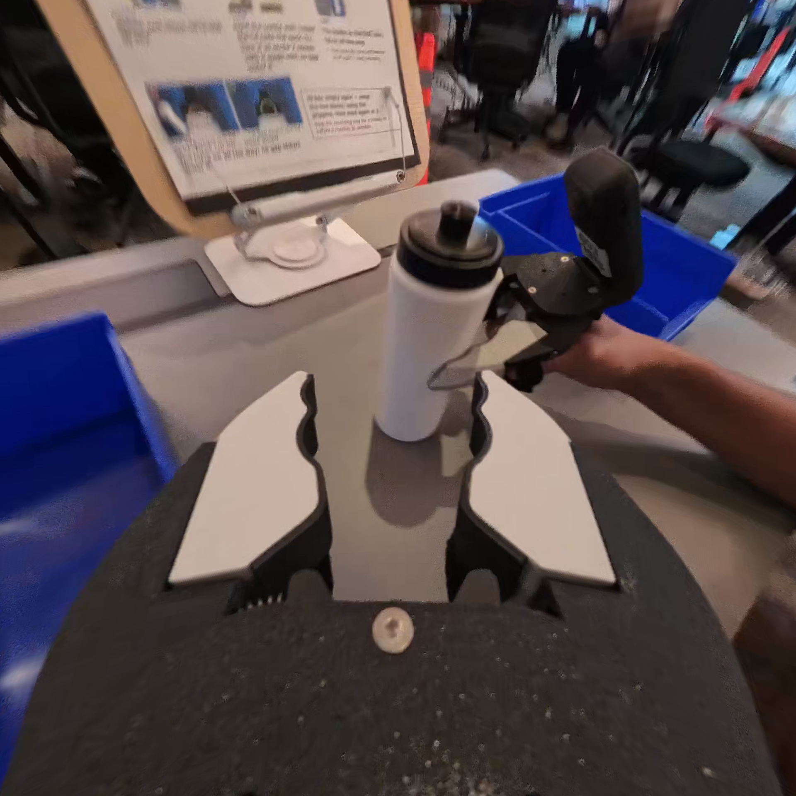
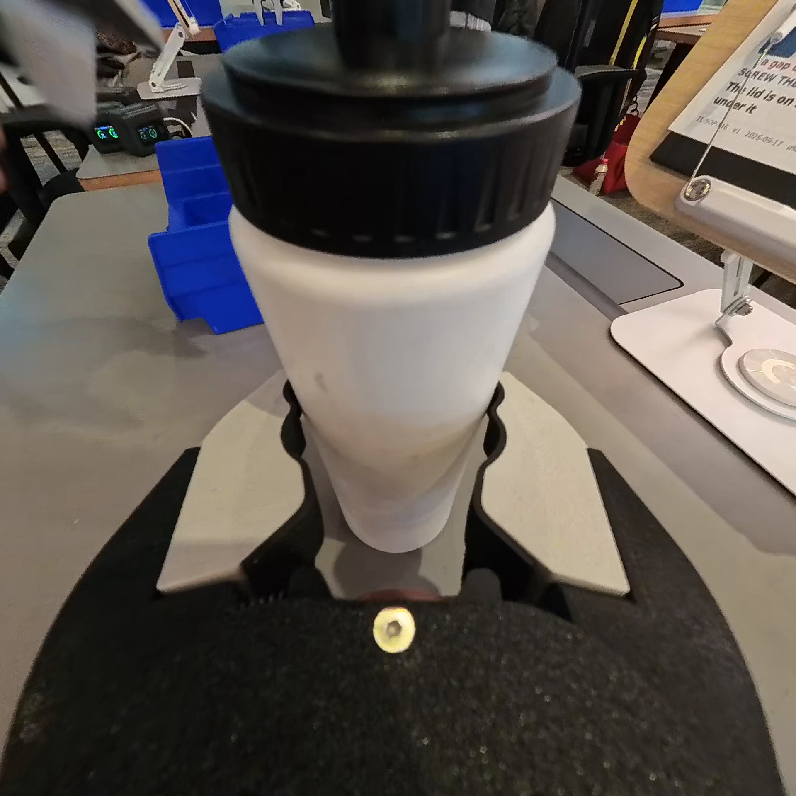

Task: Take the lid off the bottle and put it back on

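The black ribbed screw lid (image 2: 387, 172) sits on the tall white plastic bottle (image 1: 430, 344), upright mid-worktop, so unscrewing seems not yet begun. The right gripper (image 2: 394, 413) brackets the bottle's body, pad contact unclear; the left gripper (image 1: 394, 413) hovers open, empty. Blue plastic bins (image 1: 646, 258) and a document stand (image 1: 293, 258) flank it, nothing blocking.

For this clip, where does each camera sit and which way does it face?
Left wrist view: rides the left tongs, set back, looking across the grey table at the upright white bottle with black lid; own fingers open, and the right tongs with the hand holding them show.
Right wrist view: rides the right tongs, close up, bottle between its fingers.
Shared: bottle, lid, table, blue bins, sign stand.
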The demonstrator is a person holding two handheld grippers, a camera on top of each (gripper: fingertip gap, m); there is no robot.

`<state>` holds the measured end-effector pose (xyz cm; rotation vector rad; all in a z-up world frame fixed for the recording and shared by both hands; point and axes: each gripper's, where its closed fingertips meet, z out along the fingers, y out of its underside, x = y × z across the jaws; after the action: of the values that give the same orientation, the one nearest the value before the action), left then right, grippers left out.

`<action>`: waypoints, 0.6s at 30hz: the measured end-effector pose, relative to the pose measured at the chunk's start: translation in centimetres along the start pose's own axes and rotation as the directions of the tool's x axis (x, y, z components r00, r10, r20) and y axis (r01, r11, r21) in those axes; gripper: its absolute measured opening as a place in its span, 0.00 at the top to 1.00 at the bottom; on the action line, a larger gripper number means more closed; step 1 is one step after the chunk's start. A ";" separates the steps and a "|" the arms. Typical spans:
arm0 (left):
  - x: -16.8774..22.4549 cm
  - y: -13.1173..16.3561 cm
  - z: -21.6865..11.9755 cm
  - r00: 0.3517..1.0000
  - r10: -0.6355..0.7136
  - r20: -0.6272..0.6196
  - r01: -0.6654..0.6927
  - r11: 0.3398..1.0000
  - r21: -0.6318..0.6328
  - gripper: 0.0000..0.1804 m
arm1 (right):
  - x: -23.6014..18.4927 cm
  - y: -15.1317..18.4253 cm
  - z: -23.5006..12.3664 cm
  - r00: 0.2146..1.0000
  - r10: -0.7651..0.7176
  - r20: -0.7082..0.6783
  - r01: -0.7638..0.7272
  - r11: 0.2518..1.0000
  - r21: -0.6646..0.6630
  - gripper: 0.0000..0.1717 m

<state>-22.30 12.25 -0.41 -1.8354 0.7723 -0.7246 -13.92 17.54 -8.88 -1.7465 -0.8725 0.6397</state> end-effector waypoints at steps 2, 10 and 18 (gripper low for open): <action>1.1 2.8 0.2 0.990 -0.112 -0.082 0.119 0.988 0.094 0.64 | 0.0 0.0 0.0 1.000 0.001 -0.001 -0.001 1.000 0.002 0.52; -0.8 7.1 0.2 1.000 -0.014 0.017 0.008 0.955 0.296 0.67 | 0.2 0.0 0.0 1.000 0.006 -0.015 -0.006 1.000 -0.002 0.52; 1.6 8.5 1.4 0.998 -0.025 -0.060 0.036 0.980 0.194 0.57 | 0.4 -1.2 -1.1 0.994 0.028 -0.107 -0.026 1.000 0.016 0.52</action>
<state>-21.84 9.11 -8.63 -1.6590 0.6858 -0.8457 -13.16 17.55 -7.39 -1.7659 -0.7694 0.5629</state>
